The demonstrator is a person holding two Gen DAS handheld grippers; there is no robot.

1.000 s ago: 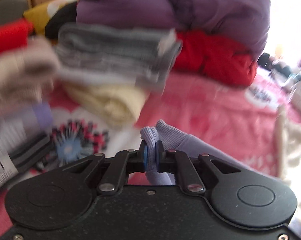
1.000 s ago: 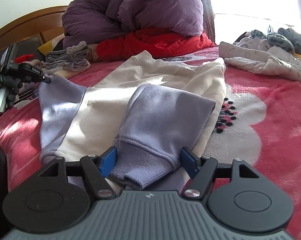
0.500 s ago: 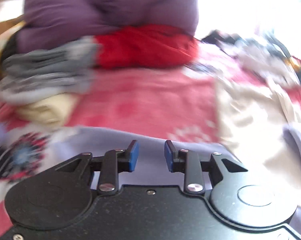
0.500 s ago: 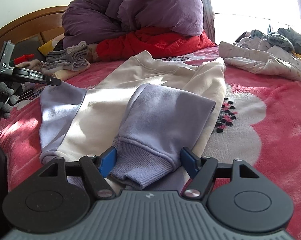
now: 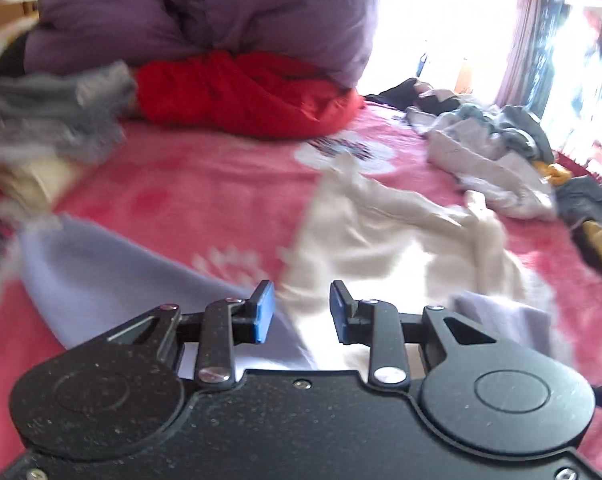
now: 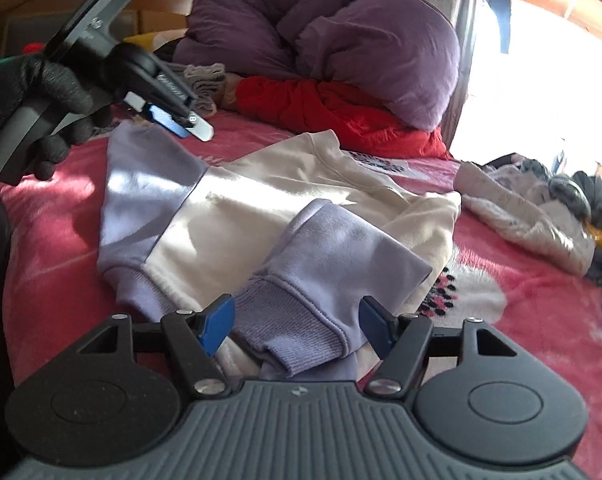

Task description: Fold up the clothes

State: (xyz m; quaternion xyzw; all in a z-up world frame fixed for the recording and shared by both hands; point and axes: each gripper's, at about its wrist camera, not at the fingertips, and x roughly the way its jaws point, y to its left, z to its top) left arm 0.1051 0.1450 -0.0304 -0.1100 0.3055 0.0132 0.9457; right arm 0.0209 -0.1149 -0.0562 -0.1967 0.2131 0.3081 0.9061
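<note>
A cream sweatshirt (image 6: 261,208) with lilac sleeves lies flat on the pink blanket (image 6: 541,320). Its right sleeve is folded across the body, and the ribbed lilac cuff (image 6: 289,328) lies between the jaws of my right gripper (image 6: 297,324). Those jaws are closing, but the pads still stand clear of the cloth. The other lilac sleeve (image 6: 141,184) lies spread at the left. My left gripper (image 6: 181,124), held in a black-gloved hand (image 6: 41,92), hovers above that sleeve. In the left wrist view this gripper (image 5: 299,312) is open with nothing between its pads, over the sweatshirt (image 5: 381,240).
A purple duvet (image 6: 341,40) and a red garment (image 6: 341,112) are piled at the head of the bed. Folded grey and cream clothes (image 5: 53,120) are stacked at the left. A loose heap of clothes (image 6: 533,216) lies at the right.
My left gripper let go of the lilac sleeve, opened, and swung right over the sweatshirt. My right gripper rolled a little and its jaws narrowed slightly around the cuff.
</note>
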